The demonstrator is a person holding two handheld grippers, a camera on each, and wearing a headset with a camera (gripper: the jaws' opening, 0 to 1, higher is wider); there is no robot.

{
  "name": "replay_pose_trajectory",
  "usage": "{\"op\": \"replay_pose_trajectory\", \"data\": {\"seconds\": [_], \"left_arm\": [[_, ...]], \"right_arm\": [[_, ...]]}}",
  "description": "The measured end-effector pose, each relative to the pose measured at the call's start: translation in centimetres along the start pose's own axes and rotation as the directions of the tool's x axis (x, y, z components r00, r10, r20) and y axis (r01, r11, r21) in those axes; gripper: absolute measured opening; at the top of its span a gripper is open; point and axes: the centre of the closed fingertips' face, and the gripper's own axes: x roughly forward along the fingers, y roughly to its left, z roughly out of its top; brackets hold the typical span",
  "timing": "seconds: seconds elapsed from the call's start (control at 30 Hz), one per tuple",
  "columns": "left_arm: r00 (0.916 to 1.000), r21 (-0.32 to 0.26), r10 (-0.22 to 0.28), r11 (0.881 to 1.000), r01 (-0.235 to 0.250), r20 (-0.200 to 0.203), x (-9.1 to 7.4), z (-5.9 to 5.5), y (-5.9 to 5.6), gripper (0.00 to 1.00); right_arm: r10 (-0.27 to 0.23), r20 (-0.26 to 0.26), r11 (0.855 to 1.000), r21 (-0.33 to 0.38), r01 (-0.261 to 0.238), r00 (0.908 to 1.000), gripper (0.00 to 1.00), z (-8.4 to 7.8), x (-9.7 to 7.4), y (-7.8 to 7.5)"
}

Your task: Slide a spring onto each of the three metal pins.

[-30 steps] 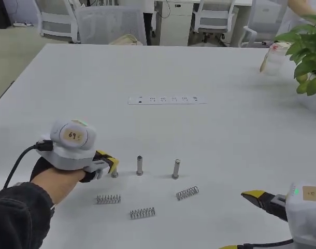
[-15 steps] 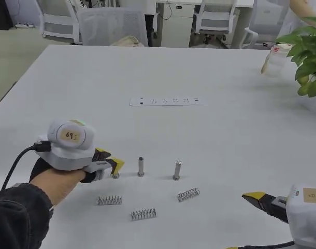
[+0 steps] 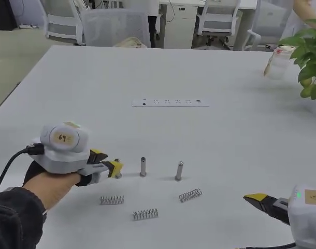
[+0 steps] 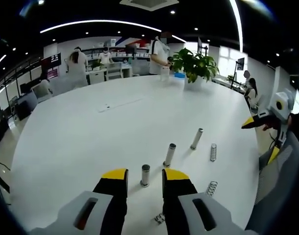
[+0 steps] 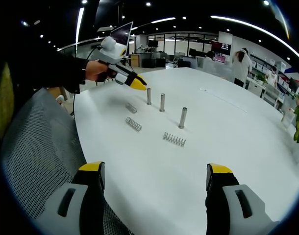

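Three short metal pins stand upright in a row on the white table: left pin (image 3: 117,174) (image 4: 145,175), middle pin (image 3: 143,167) (image 4: 169,154), right pin (image 3: 179,170) (image 4: 197,138). All three are bare. Three springs lie loose in front of them (image 3: 112,199) (image 3: 145,213) (image 3: 190,195). My left gripper (image 3: 107,161) (image 4: 145,174) sits at the left pin, its jaws narrowly open with the pin just ahead in the gap, not touched. My right gripper (image 5: 154,169) hovers at the table's near right, wide open and empty; one yellow fingertip (image 3: 256,197) shows.
A white power strip (image 3: 170,102) lies flat further back in the middle. A plant (image 3: 311,57) and a plastic bottle (image 3: 277,62) stand at the far right. Chairs line the far edge. The table edge runs close under my right gripper.
The left hand has drifted slightly to the left while its tips stay at the left pin. The right gripper, the pins and the springs have not moved.
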Motion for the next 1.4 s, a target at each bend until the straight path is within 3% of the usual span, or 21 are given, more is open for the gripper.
{"op": "replay_pose_trajectory", "data": {"seconds": [0.27,0.7,1.03,1.4], "left_arm": [[1.0000,0.003,0.000,1.000,0.000,0.003,-1.1,-0.8,-0.1,0.21],[0.9995,-0.003,-0.022,1.000,0.022,-0.023,-2.3,-3.4,-0.6,0.21],[0.9947,0.005,-0.088,0.996,0.088,-0.053,-1.9,-5.5,-1.7,0.20],[0.9851,0.072,-0.142,0.986,0.149,-0.098,-1.1,-6.9,-2.6,0.18]], "right_arm": [[0.000,-0.001,1.000,-0.002,0.000,1.0000,0.84,0.0,0.0,0.0],[0.002,-0.004,1.000,-0.004,-0.002,1.0000,0.84,0.0,0.1,0.1],[0.000,-0.007,1.000,-0.003,0.000,1.0000,0.84,-0.1,0.1,0.1],[0.000,-0.010,1.000,0.001,0.000,0.9999,0.84,-0.2,0.1,0.0]]}}
